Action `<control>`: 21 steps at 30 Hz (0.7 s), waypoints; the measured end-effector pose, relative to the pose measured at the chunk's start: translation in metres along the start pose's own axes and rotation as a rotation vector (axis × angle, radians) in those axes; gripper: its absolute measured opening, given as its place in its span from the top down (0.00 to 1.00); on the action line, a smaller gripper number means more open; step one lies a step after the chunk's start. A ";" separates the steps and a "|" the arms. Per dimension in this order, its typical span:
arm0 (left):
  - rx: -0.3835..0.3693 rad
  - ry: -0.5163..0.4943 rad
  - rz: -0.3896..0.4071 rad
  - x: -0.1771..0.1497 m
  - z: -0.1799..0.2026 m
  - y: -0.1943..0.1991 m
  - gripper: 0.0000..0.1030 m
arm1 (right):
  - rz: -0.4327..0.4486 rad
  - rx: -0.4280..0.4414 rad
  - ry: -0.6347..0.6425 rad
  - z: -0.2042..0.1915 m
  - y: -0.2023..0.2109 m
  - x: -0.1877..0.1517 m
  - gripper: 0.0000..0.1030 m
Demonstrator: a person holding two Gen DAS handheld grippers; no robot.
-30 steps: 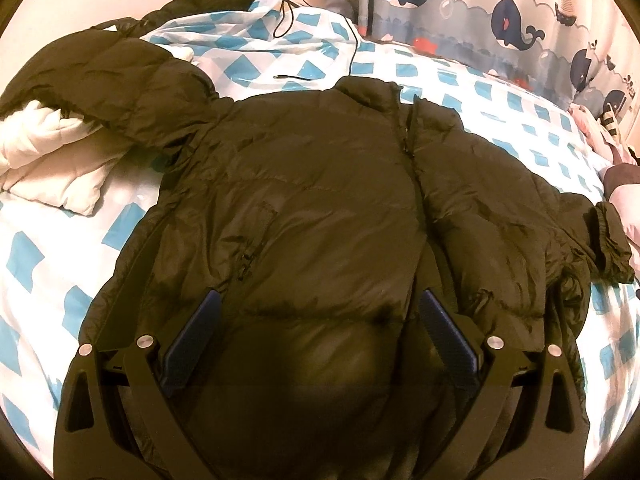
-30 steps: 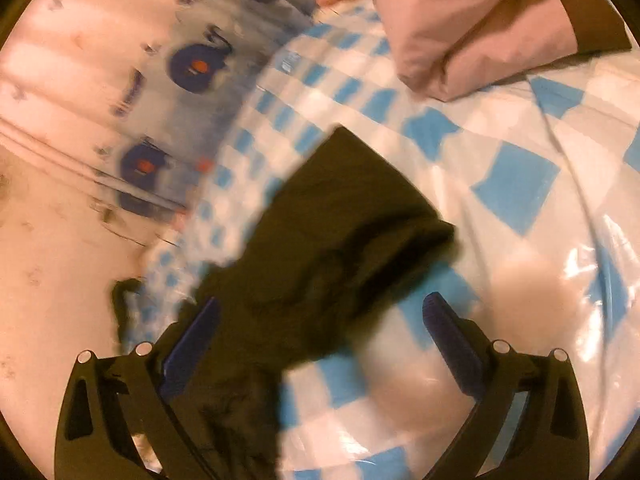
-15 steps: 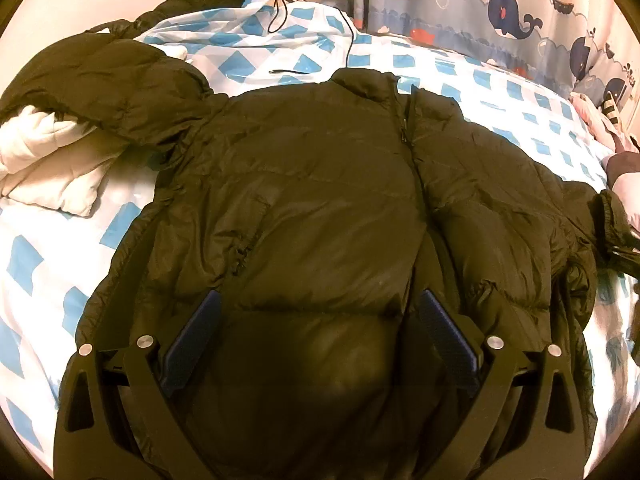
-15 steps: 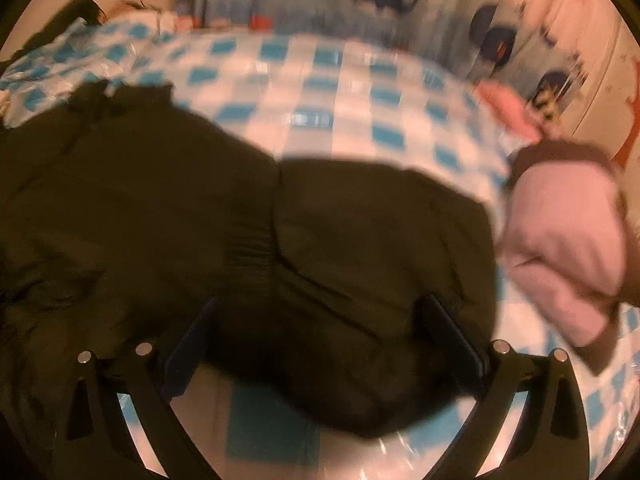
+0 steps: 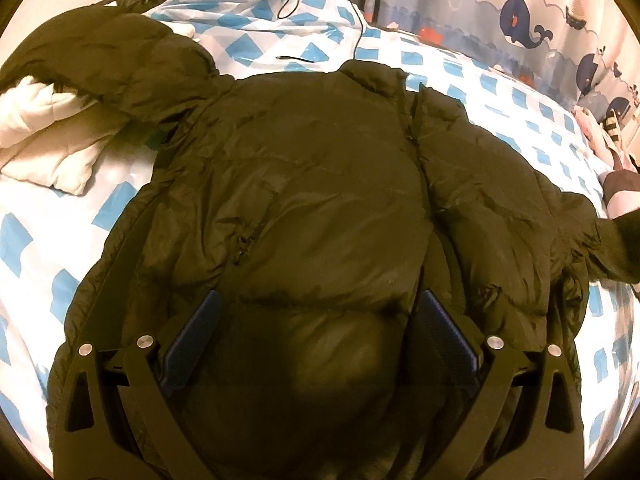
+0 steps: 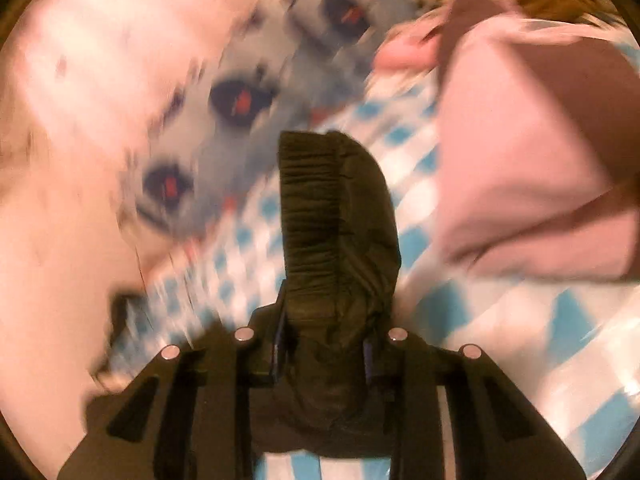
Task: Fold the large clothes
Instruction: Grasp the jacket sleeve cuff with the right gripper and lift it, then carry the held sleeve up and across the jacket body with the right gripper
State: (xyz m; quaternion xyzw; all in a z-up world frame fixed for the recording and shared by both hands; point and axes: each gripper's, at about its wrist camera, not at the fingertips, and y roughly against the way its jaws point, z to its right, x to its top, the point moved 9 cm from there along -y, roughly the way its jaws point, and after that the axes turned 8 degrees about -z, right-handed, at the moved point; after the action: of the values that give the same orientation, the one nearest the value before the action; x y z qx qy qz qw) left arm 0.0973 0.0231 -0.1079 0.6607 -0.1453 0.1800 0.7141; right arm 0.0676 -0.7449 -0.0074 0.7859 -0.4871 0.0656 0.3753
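Jacket (image 5: 312, 208) lies spread, front up, on the checked bed (image 5: 48, 216). Left claw (image 5: 320, 336) hangs over its hem, jaws wide, nothing gripped. Right claw (image 6: 326, 346) has just closed and pinches the sleeve cuff (image 6: 320, 200), which stands toward twelve o'clock.

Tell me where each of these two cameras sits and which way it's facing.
Left wrist: on the left hand-held gripper, angled down at the black puffer jacket on the checkered bed cover; fingers open.
Right wrist: on the right hand-held gripper, just closed on the jacket's ribbed cuff; pink sleeve shows.
Shared: jacket, bed cover, whale curtain.
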 end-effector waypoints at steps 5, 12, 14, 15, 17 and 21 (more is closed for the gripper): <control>-0.015 0.023 -0.023 -0.001 0.001 -0.007 0.08 | -0.035 0.013 -0.193 0.078 0.016 0.013 0.50; -0.003 0.002 -0.021 -0.002 0.008 -0.008 0.08 | -0.053 0.040 -0.278 0.120 0.011 -0.023 0.26; -0.005 0.008 -0.019 -0.002 0.008 -0.008 0.08 | -0.034 0.028 -0.290 0.126 0.016 -0.035 0.22; -0.008 0.010 -0.020 -0.002 0.009 -0.007 0.08 | -0.041 0.012 -0.285 0.130 0.015 -0.042 0.22; -0.012 0.014 -0.021 -0.002 0.009 -0.007 0.08 | -0.068 -0.017 -0.263 0.131 0.014 -0.057 0.22; -0.015 0.014 -0.021 -0.001 0.009 -0.006 0.08 | -0.104 -0.076 -0.207 0.133 0.010 -0.075 0.18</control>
State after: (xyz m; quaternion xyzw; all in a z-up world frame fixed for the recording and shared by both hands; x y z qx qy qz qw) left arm 0.0993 0.0141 -0.1133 0.6556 -0.1346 0.1762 0.7218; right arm -0.0143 -0.7806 -0.1317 0.7978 -0.4840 -0.0539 0.3554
